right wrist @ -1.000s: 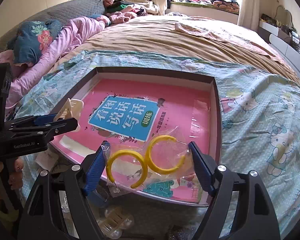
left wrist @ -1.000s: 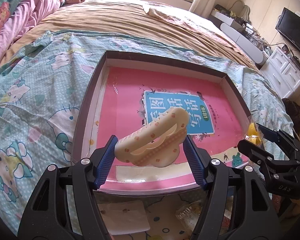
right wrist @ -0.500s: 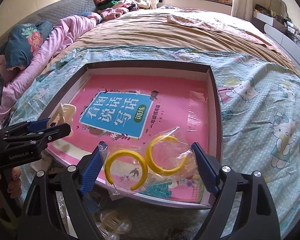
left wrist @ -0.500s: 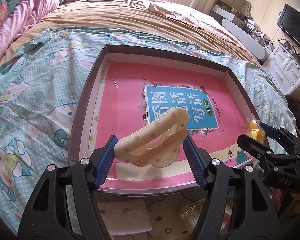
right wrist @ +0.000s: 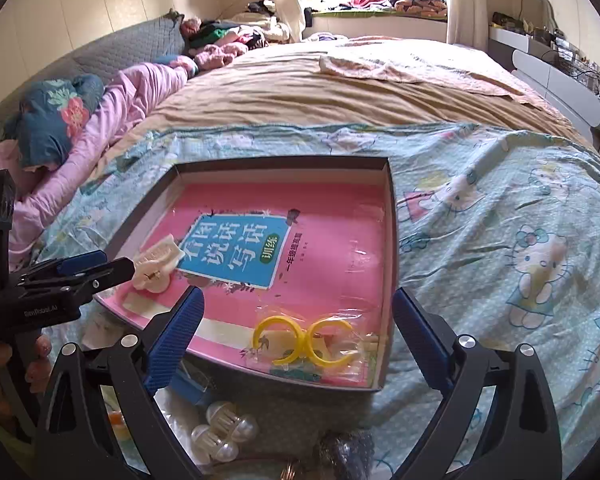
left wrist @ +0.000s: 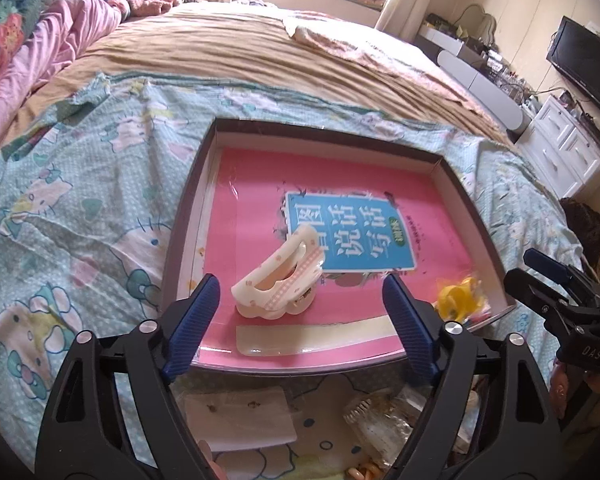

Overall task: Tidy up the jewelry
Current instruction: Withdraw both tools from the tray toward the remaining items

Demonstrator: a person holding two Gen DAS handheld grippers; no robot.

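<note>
A cream hair claw clip (left wrist: 281, 280) with pink dots lies on the pink book inside the dark shallow box (left wrist: 188, 216). My left gripper (left wrist: 302, 322) hangs just over it, jaws opening, the pads clear of the clip. A clear packet with two yellow hoop earrings (right wrist: 306, 340) rests in the box's near right corner (right wrist: 386, 376). Above it my right gripper (right wrist: 296, 340) is opening wide, touching nothing. Each gripper shows at the other view's edge: the right gripper (left wrist: 556, 284) and the left gripper (right wrist: 76, 276) beside the clip (right wrist: 156, 266).
The box lies on a cartoon-print bedsheet (left wrist: 80, 208). In front of it sit a flat packet (left wrist: 240, 416), a clear comb-like clip (left wrist: 380, 420) and translucent round clips (right wrist: 220, 432). A tan blanket (right wrist: 340, 92) and pink bedding (right wrist: 112, 120) lie farther back.
Both grippers have opened and risen a little. The claw clip dropped from the left jaws onto the book. The earring packet left the right jaws and settled in the box's corner.
</note>
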